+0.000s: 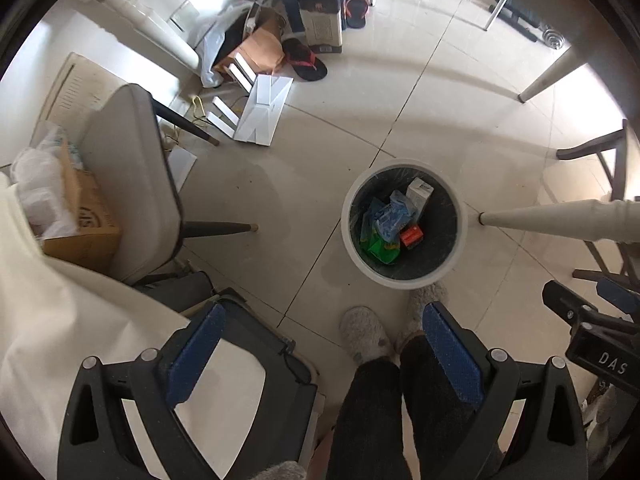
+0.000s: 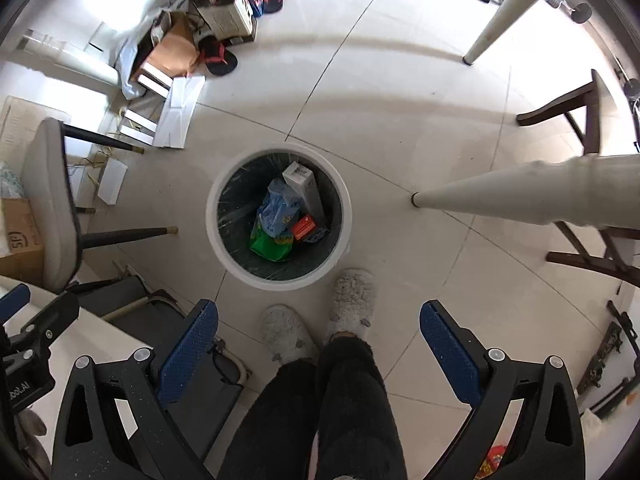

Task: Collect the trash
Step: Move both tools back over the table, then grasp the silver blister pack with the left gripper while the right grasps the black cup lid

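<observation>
A round white trash bin [image 1: 464,224] with a black liner stands on the tiled floor; it also shows in the right wrist view [image 2: 348,216]. Inside lie a blue wrapper [image 1: 390,216], a green packet [image 1: 380,250], a small red box [image 1: 412,237] and a white carton [image 1: 420,192]. The same trash shows in the right wrist view: blue wrapper [image 2: 278,208], green packet [image 2: 268,248], red box [image 2: 303,227], white carton [image 2: 304,184]. My left gripper [image 1: 320,352] is open and empty, held high above the floor near the bin. My right gripper [image 2: 318,348] is open and empty, above the bin's near side.
The person's slippered feet [image 2: 316,316] stand by the bin. A grey chair [image 1: 132,184] with a cardboard box [image 1: 84,224] is at left. White table legs [image 1: 560,216] and a dark wooden chair [image 2: 580,108] are at right. Boxes, bags and sandals [image 1: 280,40] clutter the far floor.
</observation>
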`<control>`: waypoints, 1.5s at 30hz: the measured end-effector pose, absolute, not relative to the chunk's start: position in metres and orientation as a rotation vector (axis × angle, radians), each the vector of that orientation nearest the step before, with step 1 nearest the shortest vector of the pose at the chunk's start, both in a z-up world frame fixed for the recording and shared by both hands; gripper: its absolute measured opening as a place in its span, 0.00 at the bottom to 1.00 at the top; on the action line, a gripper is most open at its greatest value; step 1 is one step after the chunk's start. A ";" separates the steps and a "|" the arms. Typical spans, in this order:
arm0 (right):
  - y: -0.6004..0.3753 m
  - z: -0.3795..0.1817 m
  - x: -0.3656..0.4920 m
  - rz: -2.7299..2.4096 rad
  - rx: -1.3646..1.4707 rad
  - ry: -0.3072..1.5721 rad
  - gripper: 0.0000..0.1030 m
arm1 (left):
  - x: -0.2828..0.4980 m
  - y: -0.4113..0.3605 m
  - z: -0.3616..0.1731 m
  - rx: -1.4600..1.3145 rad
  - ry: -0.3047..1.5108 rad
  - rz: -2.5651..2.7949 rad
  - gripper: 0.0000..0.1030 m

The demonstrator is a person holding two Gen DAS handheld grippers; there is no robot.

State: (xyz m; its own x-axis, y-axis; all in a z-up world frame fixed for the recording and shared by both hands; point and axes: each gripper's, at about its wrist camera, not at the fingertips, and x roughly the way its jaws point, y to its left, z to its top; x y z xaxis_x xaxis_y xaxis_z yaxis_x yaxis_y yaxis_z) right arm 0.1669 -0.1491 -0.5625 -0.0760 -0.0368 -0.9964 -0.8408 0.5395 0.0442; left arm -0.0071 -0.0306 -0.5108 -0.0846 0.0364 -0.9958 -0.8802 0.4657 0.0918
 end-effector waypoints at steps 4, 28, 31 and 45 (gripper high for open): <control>-0.156 -0.510 0.164 0.806 -0.773 1.501 0.99 | -0.013 -0.037 -0.468 -0.786 1.434 0.919 0.98; -0.107 -0.293 0.347 0.679 -0.549 1.342 0.99 | 0.129 0.047 -0.326 -1.154 1.188 0.909 0.97; -0.099 -0.316 0.396 0.599 -0.526 1.385 0.99 | 0.173 0.069 -0.355 -1.335 1.172 0.890 0.97; -0.058 -0.382 0.509 0.545 -0.535 1.498 0.98 | 0.279 0.112 -0.420 -1.358 1.357 1.059 0.68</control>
State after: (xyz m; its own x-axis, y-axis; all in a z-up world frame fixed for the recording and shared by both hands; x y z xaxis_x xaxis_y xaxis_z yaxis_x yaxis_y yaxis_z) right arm 0.5087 -0.0580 -0.3822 0.0016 0.0072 -1.0000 -0.6371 0.7708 0.0045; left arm 0.2793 0.1124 -0.4200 0.0246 -0.2143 -0.9765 -0.9993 0.0237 -0.0303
